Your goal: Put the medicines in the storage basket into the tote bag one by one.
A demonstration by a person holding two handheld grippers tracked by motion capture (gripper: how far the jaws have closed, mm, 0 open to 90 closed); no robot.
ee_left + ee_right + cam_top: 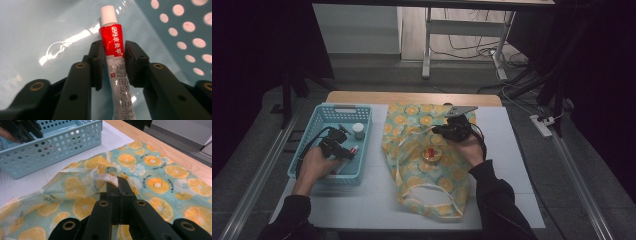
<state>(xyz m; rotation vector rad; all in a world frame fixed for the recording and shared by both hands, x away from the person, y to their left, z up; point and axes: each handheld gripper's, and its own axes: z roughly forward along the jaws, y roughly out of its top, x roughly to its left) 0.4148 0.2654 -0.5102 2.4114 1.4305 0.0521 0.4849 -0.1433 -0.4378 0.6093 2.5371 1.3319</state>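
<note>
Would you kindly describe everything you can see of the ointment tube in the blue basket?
The ointment tube is slim, with a white ribbed screw cap, a glossy red upper band carrying white print, and a silvery white lower body with grey characters. It looks like soft metal or laminate, slightly creased. It lies on the floor of the blue basket, cap pointing away from the left gripper, whose black pads sit against its two sides.

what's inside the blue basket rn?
In the basket: a white-capped jar and a red-and-white tube, which the left gripper has between its jaws. The hand and gripper cover part of the floor, so anything under them can't be seen.
</note>
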